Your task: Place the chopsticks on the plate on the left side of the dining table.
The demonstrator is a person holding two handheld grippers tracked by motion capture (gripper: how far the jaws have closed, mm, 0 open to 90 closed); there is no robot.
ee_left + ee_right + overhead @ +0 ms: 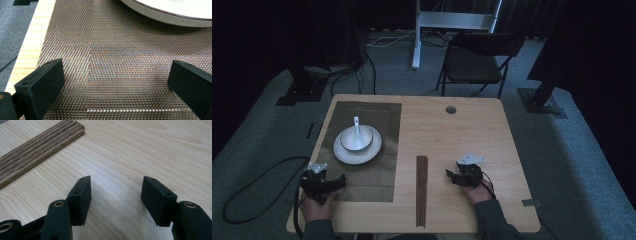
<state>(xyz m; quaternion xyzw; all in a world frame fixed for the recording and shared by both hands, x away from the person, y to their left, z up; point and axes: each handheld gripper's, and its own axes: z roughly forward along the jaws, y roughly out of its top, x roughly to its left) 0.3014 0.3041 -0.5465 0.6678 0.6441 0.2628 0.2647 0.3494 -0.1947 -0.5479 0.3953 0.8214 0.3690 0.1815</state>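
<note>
Wooden strip (421,191) lying flat on the bare table (472,130), long axis running away from the person, just right of the woven mat (377,180), left of the right gripper (451,175); seen again in the right gripper view (37,150) as a grooved dark-oak bar at upper left, apart from the jaws. Right gripper resting low over the light wood, jaws spread wide, nothing between them, bare table grain visible in the gap (115,200). Left gripper (343,180) at the near left corner of the mat, jaws likewise standing wide apart, empty, woven mat (112,70) showing between them. White plate (347,155) on the far part of the mat, white bowl (348,141) seated on it, white spoon (357,126) lying in the bowl. Plate rim (160,15) ahead of the left jaws, well clear of them. Neither gripper touching strip, plate or bowl
</note>
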